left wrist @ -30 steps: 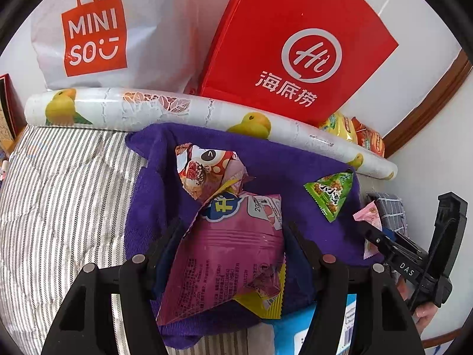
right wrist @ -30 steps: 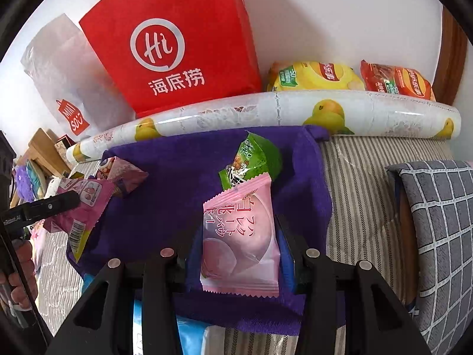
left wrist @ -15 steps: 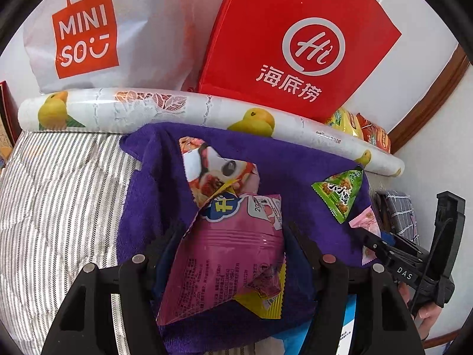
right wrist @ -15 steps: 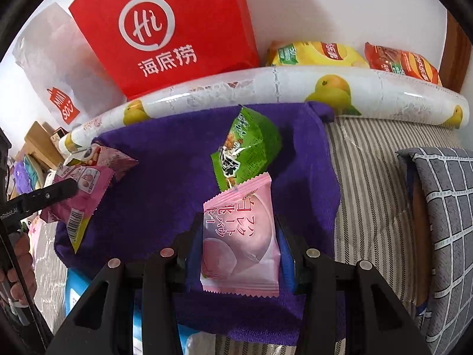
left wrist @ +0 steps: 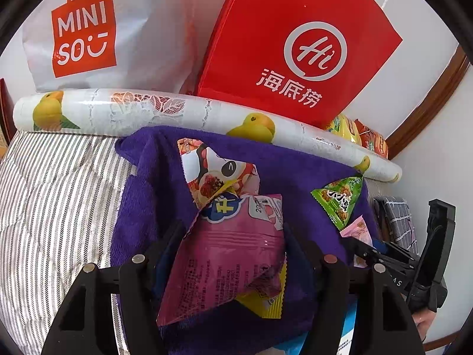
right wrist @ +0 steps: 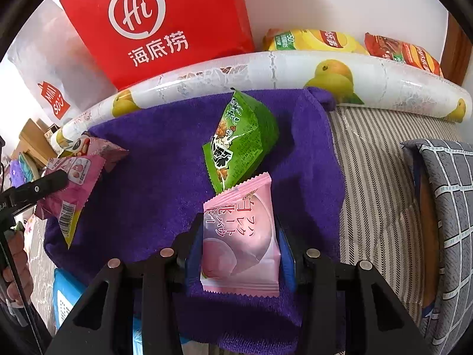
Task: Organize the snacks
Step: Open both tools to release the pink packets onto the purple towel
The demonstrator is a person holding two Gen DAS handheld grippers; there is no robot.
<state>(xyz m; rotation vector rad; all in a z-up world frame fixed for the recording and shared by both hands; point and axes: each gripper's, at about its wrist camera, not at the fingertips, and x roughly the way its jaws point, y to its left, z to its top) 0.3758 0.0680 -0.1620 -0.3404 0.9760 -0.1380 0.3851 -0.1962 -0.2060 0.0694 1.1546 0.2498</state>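
Both grippers carry a snack packet over the purple towel

The left gripper [left wrist: 233, 254] clamps a magenta packet [left wrist: 227, 254] above the towel's [left wrist: 142, 207] left part, just below a cartoon-printed packet [left wrist: 215, 174] lying there, likely to group them. The right gripper [right wrist: 236, 245] is clenched on a pale pink packet [right wrist: 241, 236] near the towel's front edge, its top corner just beside a green packet [right wrist: 242, 142], seemingly to set it down alongside.
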